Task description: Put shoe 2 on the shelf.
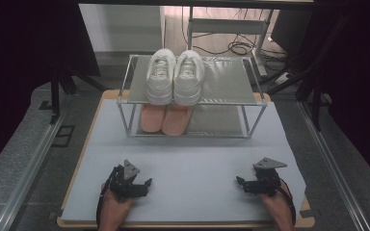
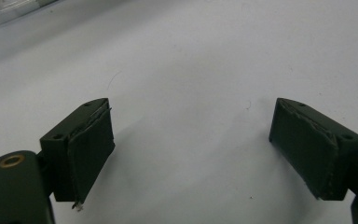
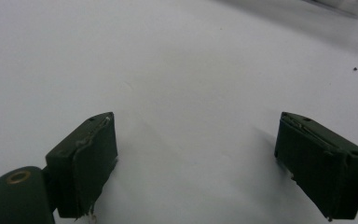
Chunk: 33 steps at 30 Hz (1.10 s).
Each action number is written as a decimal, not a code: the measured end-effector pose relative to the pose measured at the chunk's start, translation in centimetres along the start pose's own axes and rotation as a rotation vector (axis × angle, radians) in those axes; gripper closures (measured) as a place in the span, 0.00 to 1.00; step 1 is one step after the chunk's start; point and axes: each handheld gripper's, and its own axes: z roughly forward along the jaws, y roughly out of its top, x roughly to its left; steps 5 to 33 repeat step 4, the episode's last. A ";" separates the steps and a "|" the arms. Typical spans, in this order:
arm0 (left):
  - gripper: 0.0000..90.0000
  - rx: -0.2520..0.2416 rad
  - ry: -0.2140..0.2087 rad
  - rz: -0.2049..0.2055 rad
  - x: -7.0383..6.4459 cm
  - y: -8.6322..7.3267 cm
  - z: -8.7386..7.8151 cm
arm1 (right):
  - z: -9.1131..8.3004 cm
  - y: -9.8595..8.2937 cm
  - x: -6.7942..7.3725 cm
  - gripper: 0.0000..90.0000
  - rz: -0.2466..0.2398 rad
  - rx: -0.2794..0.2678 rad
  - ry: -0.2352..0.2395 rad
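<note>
Left gripper [image 1: 142, 185], right gripper [image 1: 244, 184]: jaws spread, empty, resting on mat [image 1: 192, 168]. Step: start. Next, likely: reach toward sneakers [image 1: 175, 77] on rack [image 1: 231, 82].

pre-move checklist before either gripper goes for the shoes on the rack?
1. Left gripper open, nothing between the jaws: ok.
2. Right gripper open, nothing between the jaws: ok.
3. White sneakers side by side on the rack's top shelf: ok.
4. Pink slippers together on the lower shelf: ok.
5. White mat bare between grippers and rack: ok.
6. Rack fixed down: cannot tell.
</note>
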 end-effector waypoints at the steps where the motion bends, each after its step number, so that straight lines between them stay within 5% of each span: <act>1: 0.15 0.002 0.001 0.002 0.0 0.0 0.0 | 0.0 0.0 0.0 0.14 0.002 -0.001 0.001; 33: 0.15 0.004 -0.002 0.001 0.1 0.0 0.0 | 0.0 -0.1 -0.1 0.14 0.007 -0.003 0.008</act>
